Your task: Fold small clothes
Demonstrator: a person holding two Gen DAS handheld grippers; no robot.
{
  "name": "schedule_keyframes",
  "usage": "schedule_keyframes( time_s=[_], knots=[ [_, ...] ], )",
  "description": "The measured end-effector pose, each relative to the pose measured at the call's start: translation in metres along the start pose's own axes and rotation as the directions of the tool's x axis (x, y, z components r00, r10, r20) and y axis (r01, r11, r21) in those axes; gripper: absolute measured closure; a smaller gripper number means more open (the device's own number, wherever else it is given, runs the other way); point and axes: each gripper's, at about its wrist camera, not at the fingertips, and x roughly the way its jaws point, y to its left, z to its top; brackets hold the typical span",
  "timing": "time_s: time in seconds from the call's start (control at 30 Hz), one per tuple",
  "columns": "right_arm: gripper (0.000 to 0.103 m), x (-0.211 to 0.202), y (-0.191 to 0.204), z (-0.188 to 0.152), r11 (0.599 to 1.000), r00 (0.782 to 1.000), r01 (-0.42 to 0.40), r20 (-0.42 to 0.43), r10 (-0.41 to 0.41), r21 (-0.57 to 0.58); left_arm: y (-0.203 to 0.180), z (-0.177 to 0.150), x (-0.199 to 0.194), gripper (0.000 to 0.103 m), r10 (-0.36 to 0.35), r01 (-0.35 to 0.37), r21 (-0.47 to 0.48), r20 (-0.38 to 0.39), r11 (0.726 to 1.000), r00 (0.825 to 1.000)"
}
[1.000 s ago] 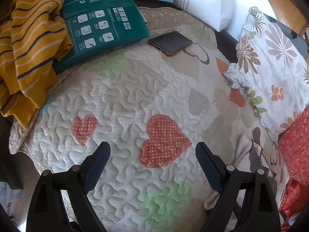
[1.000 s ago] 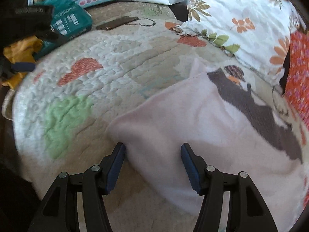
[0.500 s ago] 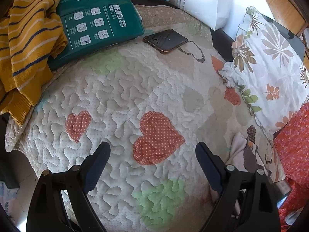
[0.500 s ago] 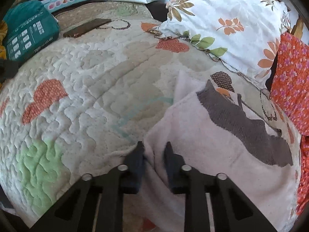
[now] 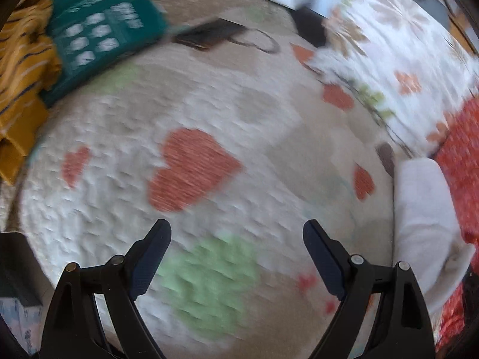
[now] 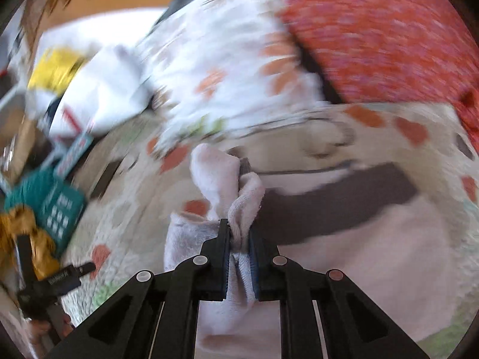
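— Since half a second ago the pale pink garment [image 6: 374,257] has come up off the quilt [image 6: 125,224] at one edge: the right gripper [image 6: 239,236] has lifted a bunched fold of it, and that whole view has swung round and blurred.

— Where does the rest of it lie?

— Lower right of the right wrist view, spread on the bed with its dark brown band [image 6: 335,206] across the middle. In the left wrist view only a pale roll of it [image 5: 425,221] shows at the right edge, beside the red patterned cloth [image 5: 461,155].

— And the jaws?

— On the right they are pinched narrow on the terry fold, cloth squeezed between them and puffing out above. The left gripper [image 5: 236,230] has its jaws spread wide over bare quilt, holding nothing, well apart from the garment.

— How will it handle?

— My guess: light, soft, limp — it sags and bunches, so a single pinch drags the rest along unevenly. The looped pile should grip well, not slip. I'd take a hem or corner, with the left on the matching corner so the edge stays straight.

— Anything nearby?

— Floral pillow [image 6: 209,68] above it; a green packet [image 5: 104,30], a dark phone [image 5: 209,34] and a yellow striped top [image 5: 21,68] in the upper left of the left view.
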Motion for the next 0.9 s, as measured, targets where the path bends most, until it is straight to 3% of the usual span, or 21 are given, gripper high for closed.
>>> schedule_keyframes(
  time_s=[0.13,0.23,0.3,0.43,0.53,0.63,0.67,0.77,0.83,0.9],
  knots=[
    [0.091,-0.032,-0.087,-0.017,0.991,0.998,0.054,0.014,-0.056,0.12,-0.043,-0.026,0.007,0.014,-0.09,0.094,0.101,-0.044,0.99,0.995],
    [0.092,-0.048,-0.144,-0.038,0.973,0.999,0.038,-0.012,-0.036,0.229,-0.088,-0.052,0.005,0.014,-0.138,0.148,0.245,-0.057,0.958,0.989],
    [0.099,-0.049,-0.166,-0.047,0.963,0.999,0.026,-0.034,-0.017,0.269,-0.115,-0.067,0.001,0.014,-0.145,0.155,0.324,-0.055,0.933,0.988],
    [0.099,-0.048,-0.188,-0.066,0.969,0.994,0.015,-0.111,0.013,0.246,-0.17,-0.092,-0.006,0.014,-0.181,0.202,0.426,-0.09,0.882,0.979],
    [0.098,-0.064,-0.201,-0.061,0.962,0.999,-0.001,-0.047,0.014,0.272,-0.204,-0.1,-0.014,0.014,-0.218,0.235,0.45,-0.09,0.862,0.972],
    [0.095,-0.079,-0.211,-0.039,0.941,0.992,-0.122,0.053,0.111,0.315,-0.229,-0.106,-0.019,0.014,-0.248,0.258,0.444,-0.08,0.858,0.965],
    [0.089,-0.079,-0.211,-0.03,0.932,0.987,-0.16,0.065,0.147,0.325,-0.233,-0.107,-0.02,0.014,-0.257,0.265,0.443,-0.08,0.856,0.963],
    [0.053,-0.054,-0.198,-0.009,0.924,0.969,-0.242,0.024,0.245,0.296,-0.25,-0.117,-0.018,0.014,-0.252,0.27,0.462,-0.102,0.845,0.962],
    [0.051,-0.026,-0.19,-0.006,0.933,0.966,-0.235,-0.041,0.256,0.274,-0.257,-0.124,-0.019,0.014,-0.244,0.268,0.482,-0.115,0.834,0.963],
    [0.051,-0.003,-0.186,-0.011,0.915,0.949,-0.271,-0.078,0.306,0.3,-0.264,-0.13,-0.02,0.014,-0.237,0.259,0.504,-0.108,0.824,0.965]
  ],
)
